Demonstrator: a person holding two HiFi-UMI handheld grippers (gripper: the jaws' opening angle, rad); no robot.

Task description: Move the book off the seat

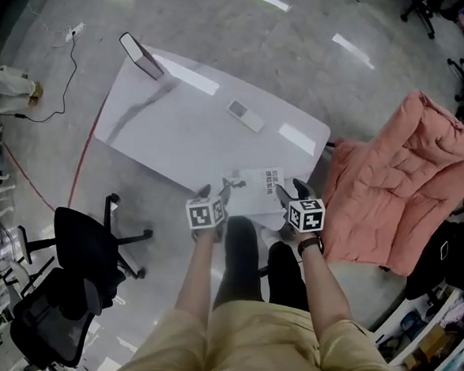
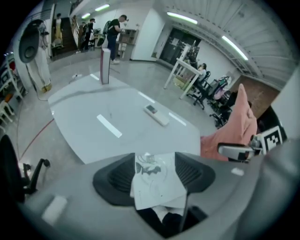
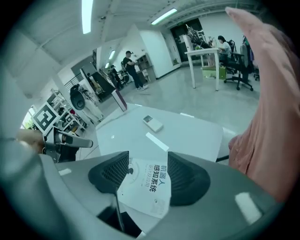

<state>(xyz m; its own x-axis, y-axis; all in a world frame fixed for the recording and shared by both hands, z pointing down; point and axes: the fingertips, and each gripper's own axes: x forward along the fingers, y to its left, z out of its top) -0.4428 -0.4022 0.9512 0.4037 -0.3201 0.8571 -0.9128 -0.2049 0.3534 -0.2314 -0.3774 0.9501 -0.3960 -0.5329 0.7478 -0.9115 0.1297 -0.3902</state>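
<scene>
**A:** Where does the book point(image 1: 254, 189) lie?

**B:** It lies flat on the white table point(image 1: 165, 128), cover up, at the near edge. The left gripper point(image 1: 216, 189) is on one side of it and the right gripper point(image 1: 292, 191) on the other. The pink-draped seat point(image 1: 407, 177) stands off to the person's right, and no part of the book touches it.

**A:** So the carrying looks done?

**B:** It seems so. Judging by how things lie, this is the letting-go step. Both grippers stand wide, and each pair of jaws frames the book without the pads pressing on it. Neither holds anything.

**A:** And next?

**B:** Probably only a clean retreat, with the person lifting both grippers back and up without catching a corner. The book sits close to the edge and one corner may overhang, so a nudge could send it to the floor.

**A:** Which way does it point?

**B:** Its long axis runs roughly crosswise, from one gripper toward the other, and is slightly skewed to the table's edge. The title reads upright from the right gripper's side, so the foot of the cover lies toward that gripper and the head points away from it.
</scene>
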